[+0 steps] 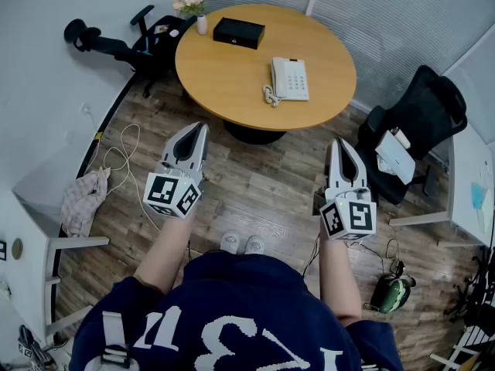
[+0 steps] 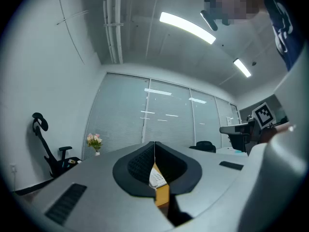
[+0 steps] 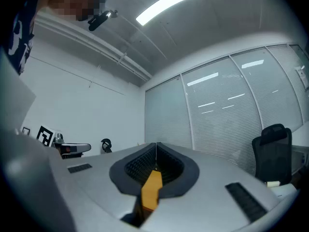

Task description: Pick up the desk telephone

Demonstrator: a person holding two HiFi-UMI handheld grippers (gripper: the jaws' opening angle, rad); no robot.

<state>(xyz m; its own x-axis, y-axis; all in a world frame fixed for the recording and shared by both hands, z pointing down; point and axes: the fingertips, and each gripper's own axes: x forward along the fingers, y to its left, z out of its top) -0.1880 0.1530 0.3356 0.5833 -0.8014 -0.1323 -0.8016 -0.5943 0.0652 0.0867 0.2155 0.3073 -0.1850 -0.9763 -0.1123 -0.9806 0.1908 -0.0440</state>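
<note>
Left claw point(image 1: 203, 128) and right claw point(image 1: 338, 142), closed, face telephone point(image 1: 290, 78) and black box point(image 1: 239, 32).

Item count: table area and floor
One round table point(image 1: 232, 83); one desk telephone point(image 1: 290, 79); one black box point(image 1: 239, 32); one flower vase point(image 1: 201, 23); two black office chairs point(image 1: 131, 52) point(image 1: 421, 103); two grippers: left gripper point(image 1: 201, 128), right gripper point(image 1: 338, 142); one crumpled cloth point(image 1: 83, 199).

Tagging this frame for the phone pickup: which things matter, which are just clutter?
Job: desk telephone; round table under it; left hand-held gripper and right hand-held gripper, both shut, empty.
Lying about: black box; flower vase; office chair; cloth on floor.
</note>
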